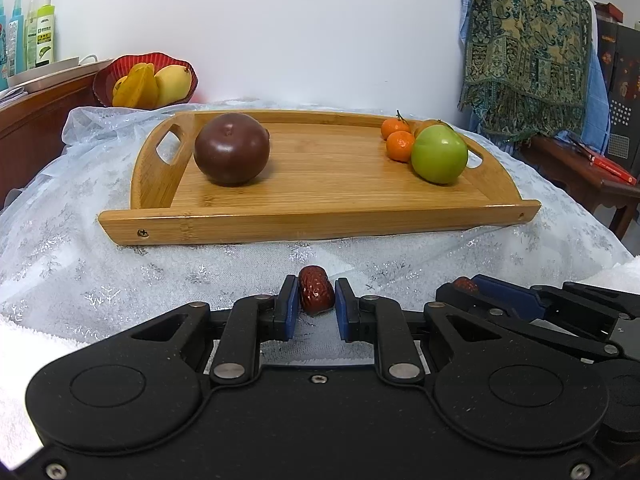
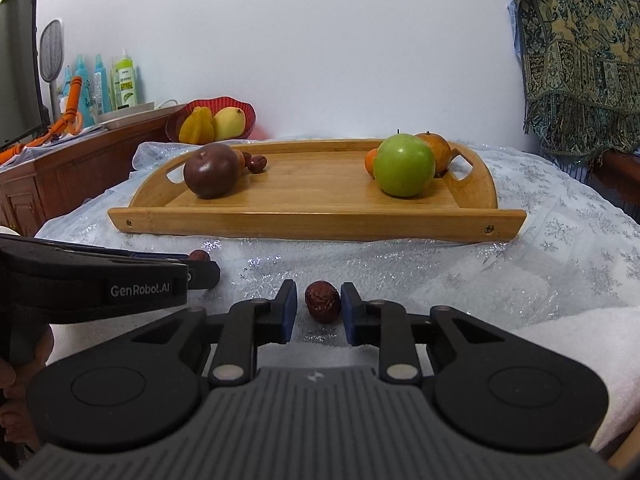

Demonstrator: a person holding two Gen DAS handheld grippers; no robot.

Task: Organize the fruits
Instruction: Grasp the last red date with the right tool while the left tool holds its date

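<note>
Picking up two dates in front of the tray.
Left gripper is clamping one date; right gripper, not yet touching, is straddling another date and needs closing.

— Underneath?
— White towel, draped with a sheer cloth; silver snowflakes all over, wrinkled at the edges.
— Directly on the cloth?
— Wooden tray, toward the far side, long rim facing near, handle cutouts at both ends.
— Nearer?
— Two dates: left date and right date, near each other, apart from the tray.
— Both flat on the cloth?
— Right date, plainly. Left date: underside hidden, cannot tell.
— Far left corner?
— Red bowl, at the cloth's edge; on it or behind it, unclear.
</note>
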